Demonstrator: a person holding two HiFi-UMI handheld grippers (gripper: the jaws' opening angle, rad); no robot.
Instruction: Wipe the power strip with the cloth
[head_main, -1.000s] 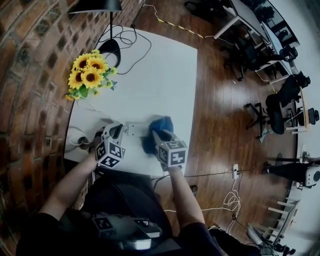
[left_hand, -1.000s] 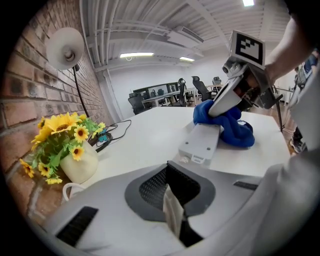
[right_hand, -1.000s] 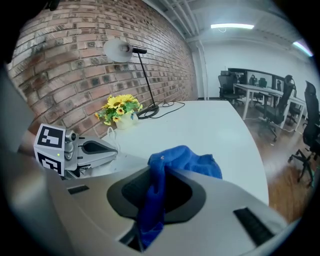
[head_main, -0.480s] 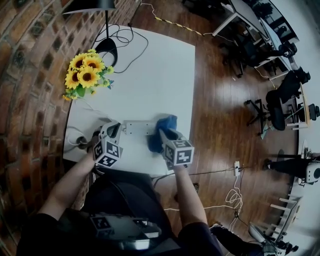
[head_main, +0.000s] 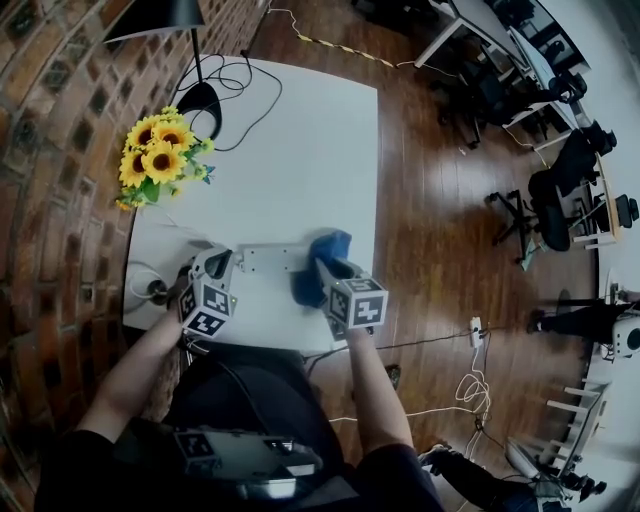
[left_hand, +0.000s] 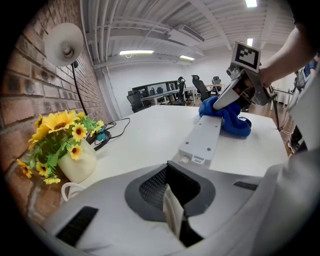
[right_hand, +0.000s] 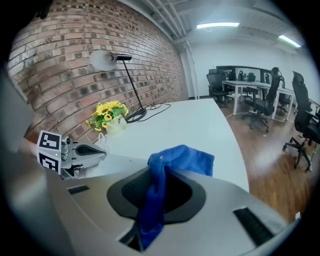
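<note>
A white power strip (head_main: 268, 258) lies across the near part of the white table (head_main: 300, 150). In the left gripper view the strip (left_hand: 204, 137) runs away from me toward the blue cloth (left_hand: 229, 119). My right gripper (head_main: 322, 272) is shut on the cloth (head_main: 324, 258), which rests bunched on the strip's right end. Seen from the right gripper view, the cloth (right_hand: 167, 165) hangs out of the jaws of my right gripper (right_hand: 156, 192) and hides the strip. My left gripper (head_main: 220, 264) sits at the strip's left end. There my left gripper (left_hand: 171, 197) is shut on a pale flat cord.
A vase of sunflowers (head_main: 152, 160) stands at the table's left, near the brick wall. A black lamp base (head_main: 200, 100) with dark cables sits at the far left corner. White cables (head_main: 150, 285) loop off the left edge. The table's right edge drops to a wooden floor (head_main: 430, 230).
My right gripper has slid the cloth rightward along the strip, leaving more white casing bare. The left gripper has kept its place.
</note>
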